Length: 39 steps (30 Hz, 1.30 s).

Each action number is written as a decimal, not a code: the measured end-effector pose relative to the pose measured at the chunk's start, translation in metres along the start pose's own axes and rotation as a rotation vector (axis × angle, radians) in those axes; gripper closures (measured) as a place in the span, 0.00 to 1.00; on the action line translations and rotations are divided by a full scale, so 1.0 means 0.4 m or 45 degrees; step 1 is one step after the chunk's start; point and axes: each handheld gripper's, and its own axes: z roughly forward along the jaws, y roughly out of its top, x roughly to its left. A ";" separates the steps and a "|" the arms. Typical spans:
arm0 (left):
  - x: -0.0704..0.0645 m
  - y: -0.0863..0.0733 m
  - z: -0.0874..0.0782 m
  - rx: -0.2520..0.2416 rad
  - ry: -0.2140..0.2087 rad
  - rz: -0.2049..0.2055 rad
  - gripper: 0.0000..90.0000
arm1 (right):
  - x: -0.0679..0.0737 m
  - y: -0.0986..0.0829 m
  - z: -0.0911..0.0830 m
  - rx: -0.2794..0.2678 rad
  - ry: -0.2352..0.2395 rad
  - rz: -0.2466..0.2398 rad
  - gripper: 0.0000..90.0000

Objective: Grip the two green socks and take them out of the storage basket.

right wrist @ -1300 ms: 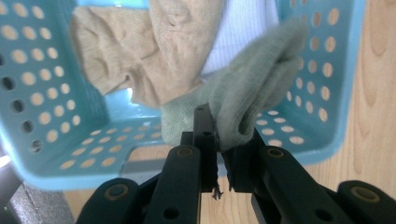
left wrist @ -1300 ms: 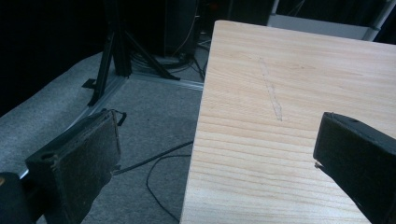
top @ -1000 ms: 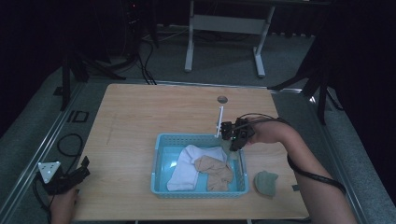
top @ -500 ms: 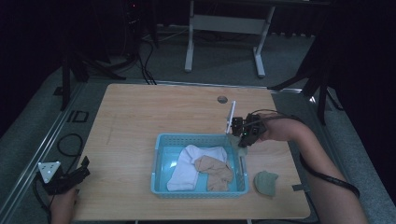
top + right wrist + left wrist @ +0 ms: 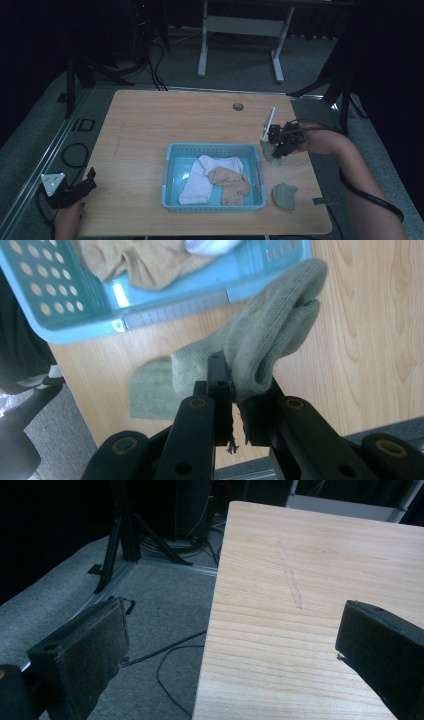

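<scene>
Sock (image 5: 270, 347), green, hangs clamped between your right gripper's (image 5: 281, 145) closed jaws just right of the blue basket (image 5: 172, 176), probably bound for it, while your left gripper (image 5: 70, 191) idles wide apart at lower left.

Table (image 5: 150, 135): pale wood, matt, visible grain. Basket (image 5: 172, 150): light-blue plastic, perforated, slight sheen. Green sock (image 5: 270, 340) was ribbed knit cloth; left gripper (image 5: 240, 645) pads looked rough, matt black
</scene>
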 end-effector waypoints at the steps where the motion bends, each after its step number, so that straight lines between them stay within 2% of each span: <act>1: 0.000 0.000 0.000 0.000 -0.001 0.000 0.01 | -0.002 -0.009 0.003 0.001 0.003 0.011 0.93; 6: 0.000 0.000 0.000 -0.001 0.000 0.001 0.01 | -0.013 -0.041 0.018 0.014 -0.001 0.050 0.93; 12: 0.000 0.000 0.000 -0.001 0.000 0.002 0.01 | -0.023 -0.063 0.045 -0.016 0.015 0.071 0.93; 14: 0.000 0.000 0.000 -0.001 -0.001 0.001 0.01 | -0.028 -0.068 0.059 -0.024 0.017 0.075 0.93; 15: 0.000 0.000 0.000 0.000 0.000 0.002 0.01 | -0.033 -0.070 0.081 -0.025 0.017 0.073 0.93; 20: 0.000 0.000 0.000 0.001 -0.001 0.001 0.01 | -0.045 -0.072 0.119 -0.030 0.031 0.086 0.93; 24: 0.000 0.000 0.000 0.003 0.000 0.001 0.01 | -0.062 -0.072 0.174 -0.017 0.049 0.119 0.93; 31: 0.000 0.000 0.000 0.000 -0.002 0.001 0.01 | -0.078 -0.068 0.239 0.004 0.089 0.149 0.93; 39: 0.000 0.000 0.000 0.000 -0.002 0.001 0.01 | -0.087 -0.055 0.284 -0.003 0.122 0.165 0.93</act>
